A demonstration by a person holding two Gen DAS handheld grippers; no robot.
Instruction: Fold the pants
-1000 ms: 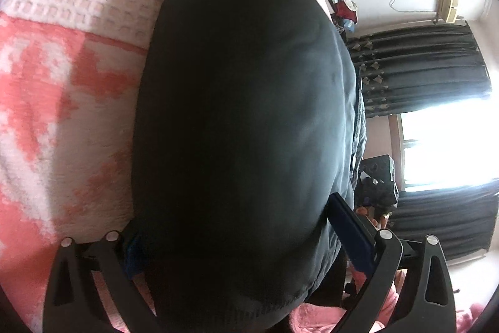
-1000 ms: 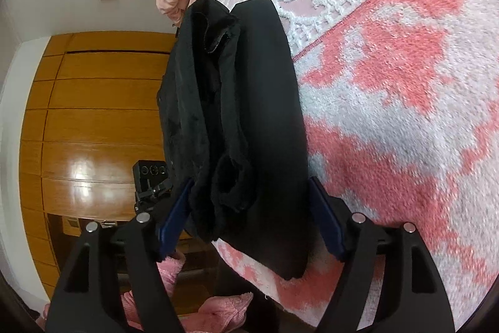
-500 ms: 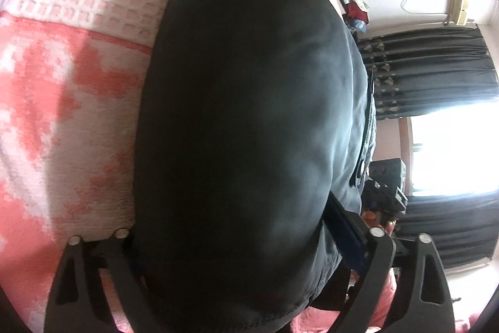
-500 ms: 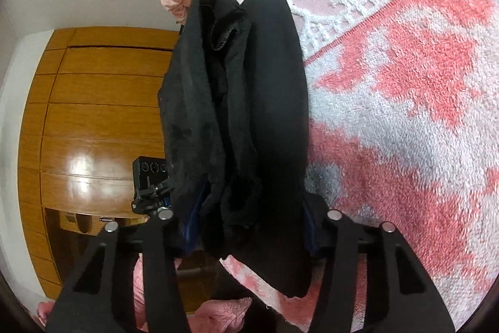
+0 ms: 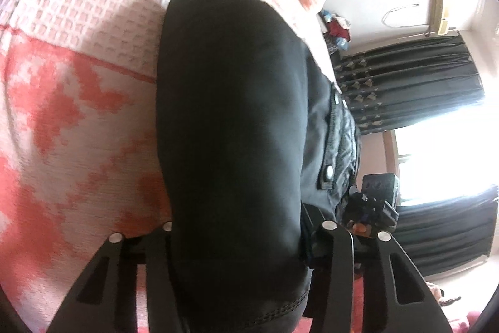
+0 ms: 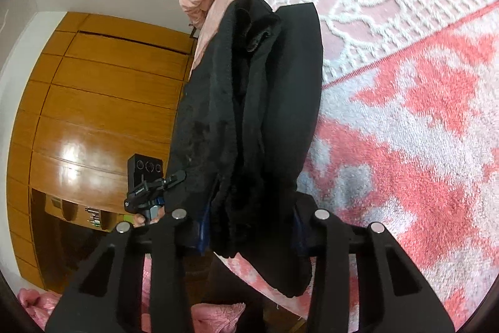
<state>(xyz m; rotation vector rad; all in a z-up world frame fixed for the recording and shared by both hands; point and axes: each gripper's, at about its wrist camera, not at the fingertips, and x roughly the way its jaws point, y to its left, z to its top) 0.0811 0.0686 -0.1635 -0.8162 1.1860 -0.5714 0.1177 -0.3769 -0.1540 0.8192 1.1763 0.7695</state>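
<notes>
daylit and bright, with light pouring through the window [image 5: 436, 158] between dark curtains [image 5: 414, 83] and blown out to pure white. black pants [image 5: 230, 145] rendered almost featureless, casting a soft shadow on the pink bedspread [image 5: 78, 30]. glossy glare on the wooden wardrobe [image 6: 93, 114] in the right wrist view. strong fisheye bending at the edges, black vignette in the corners, slight softness throughout, finest detail lost.

We see black pants [image 5: 230, 127] folded lengthwise into thick, bunched bundle [image 6: 259, 114], fuzzy lining showing at open end, snap button near waistband; bundle stretches along pink-and-white bed cover, near end off bed edge.
</notes>
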